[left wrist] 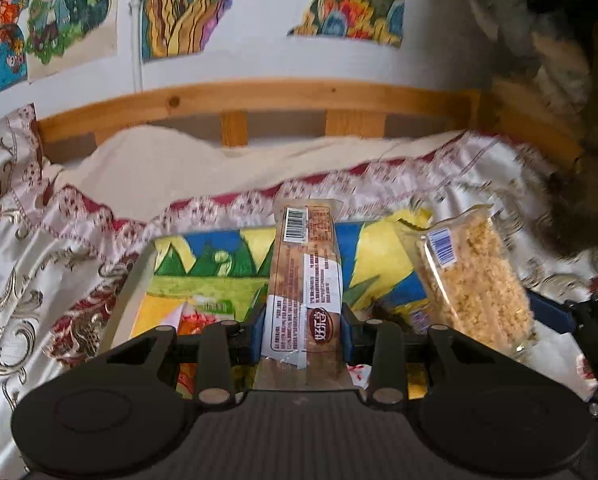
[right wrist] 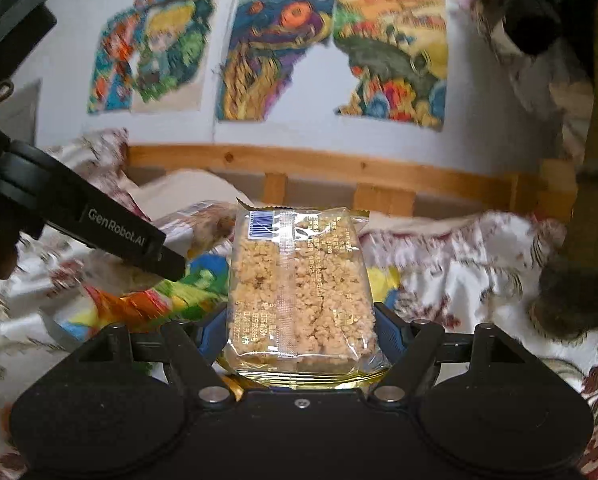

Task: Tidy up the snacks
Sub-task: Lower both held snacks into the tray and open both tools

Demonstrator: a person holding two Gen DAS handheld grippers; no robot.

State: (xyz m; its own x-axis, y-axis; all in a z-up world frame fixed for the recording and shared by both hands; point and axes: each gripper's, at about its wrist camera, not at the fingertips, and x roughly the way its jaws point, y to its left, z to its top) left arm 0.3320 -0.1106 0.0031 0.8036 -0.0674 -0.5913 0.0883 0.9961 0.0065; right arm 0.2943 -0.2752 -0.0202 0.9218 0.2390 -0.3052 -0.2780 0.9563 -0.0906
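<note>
My left gripper (left wrist: 304, 320) is shut on a long brown snack bar (left wrist: 305, 272) with white labels and a barcode, its blue pads (left wrist: 259, 326) pressing on both sides. My right gripper (right wrist: 301, 320) is shut on a clear packet of crispy rice cake (right wrist: 299, 288). In the left wrist view the same rice cake packet (left wrist: 475, 276) hangs just right of the bar. Both packets hover over a colourful painted box or board (left wrist: 211, 256) lying on the bed. The left gripper's black body (right wrist: 99, 232) shows at the left of the right wrist view.
A shiny patterned bedcover (left wrist: 39, 280) surrounds the painted surface, which has orange packets (right wrist: 139, 304) lying on it. A wooden bed rail (left wrist: 259, 96) runs along the wall under paper drawings (right wrist: 275, 52). A dark furry object (right wrist: 571, 300) sits at the right.
</note>
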